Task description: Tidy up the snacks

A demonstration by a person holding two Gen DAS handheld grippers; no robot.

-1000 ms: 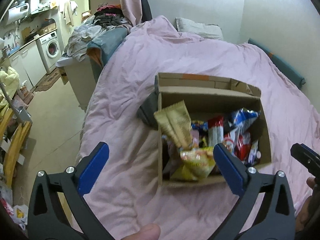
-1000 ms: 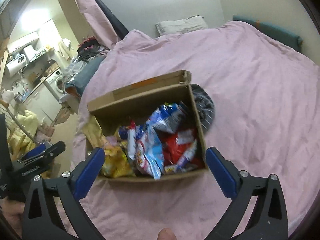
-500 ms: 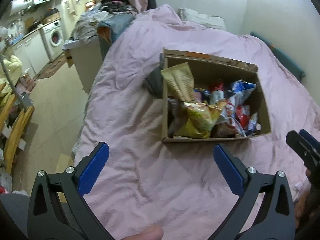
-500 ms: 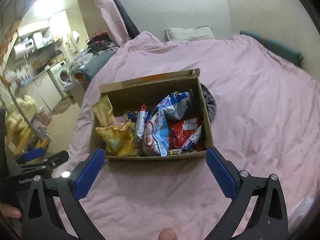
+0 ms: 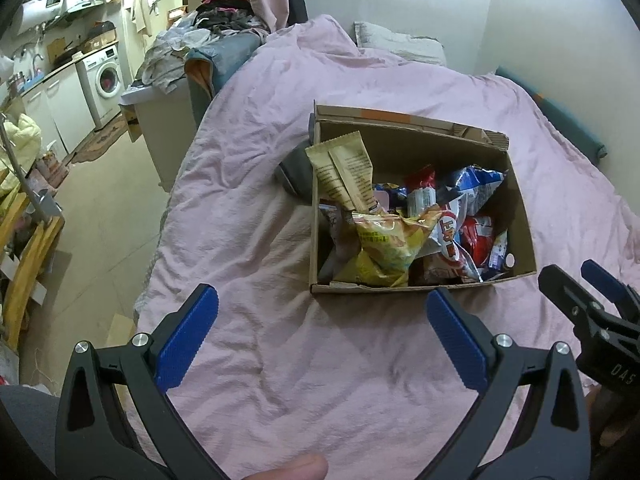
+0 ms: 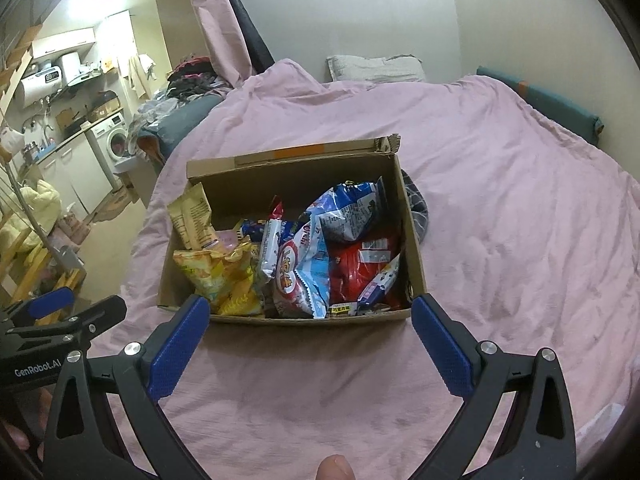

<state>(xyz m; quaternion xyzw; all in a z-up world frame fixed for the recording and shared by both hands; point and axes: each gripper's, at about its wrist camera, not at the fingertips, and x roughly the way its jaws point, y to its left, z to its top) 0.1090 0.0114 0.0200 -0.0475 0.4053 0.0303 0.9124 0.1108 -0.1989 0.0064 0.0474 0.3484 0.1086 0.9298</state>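
An open cardboard box [image 5: 520, 216] [image 6: 412, 240] sits on a pink bedspread, full of snack packets. A tan packet [image 5: 348, 172] [image 6: 192, 216] stands at its left end, a yellow chip bag [image 5: 384, 248] [image 6: 224, 276] in front of it, blue-and-white bags [image 6: 344, 216] in the middle and a red bag [image 6: 360, 272] at the right. My left gripper [image 5: 320, 336] is open and empty, just short of the box's near wall. My right gripper [image 6: 310, 344] is open and empty, also just short of the near wall.
The pink bedspread [image 6: 520, 200] spreads wide around the box. A grey cloth [image 6: 418, 212] lies against the box's far side. The bed edge and floor [image 5: 100, 216] drop off to the left, with a kitchen and washing machine [image 5: 106, 78] beyond. A pillow [image 6: 376, 68] lies at the wall.
Both grippers have drawn back from the box and stay open. The box now sits farther ahead in both views. Nothing was picked up.
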